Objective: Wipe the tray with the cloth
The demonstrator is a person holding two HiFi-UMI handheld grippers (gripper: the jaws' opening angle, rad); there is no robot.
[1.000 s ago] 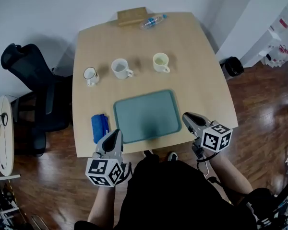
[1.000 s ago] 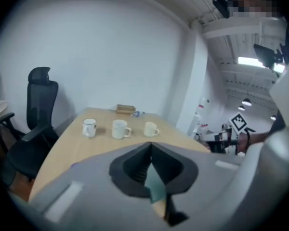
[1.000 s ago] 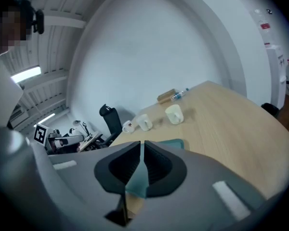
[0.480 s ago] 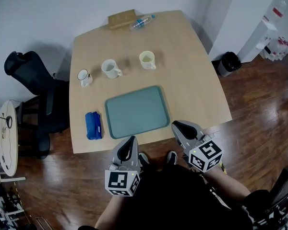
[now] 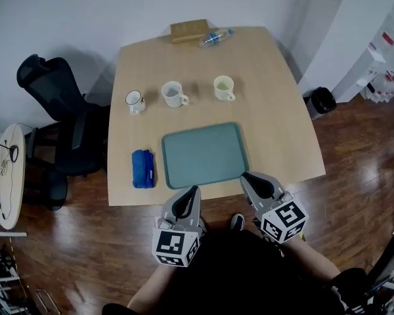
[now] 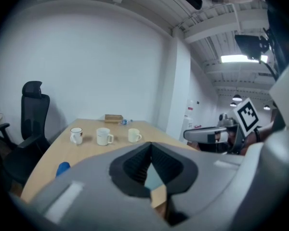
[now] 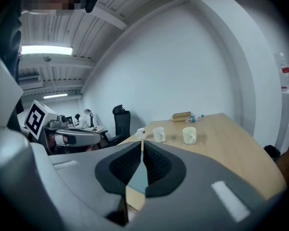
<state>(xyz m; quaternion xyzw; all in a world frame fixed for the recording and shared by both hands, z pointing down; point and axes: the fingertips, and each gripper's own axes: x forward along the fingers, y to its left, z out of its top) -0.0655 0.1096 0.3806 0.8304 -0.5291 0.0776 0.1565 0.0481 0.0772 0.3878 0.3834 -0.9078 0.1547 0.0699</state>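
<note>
In the left gripper view we see only a sliver of the teal tray [image 6: 152, 177] between the jaws, and that gripper's body hides most of the blue cloth [image 6: 62, 168]. From the head view, the tray lies flat by the table's [image 5: 276, 110] near edge, long axis along that edge. The folded cloth lies just beside the tray's left short side, with its long axis pointing at the far edge. Three mugs [image 5: 173, 94] stand beyond. The left gripper [image 5: 194, 190] is closed and empty. The right gripper [image 5: 249, 177] has its jaws a slit apart, just closing on nothing.
</note>
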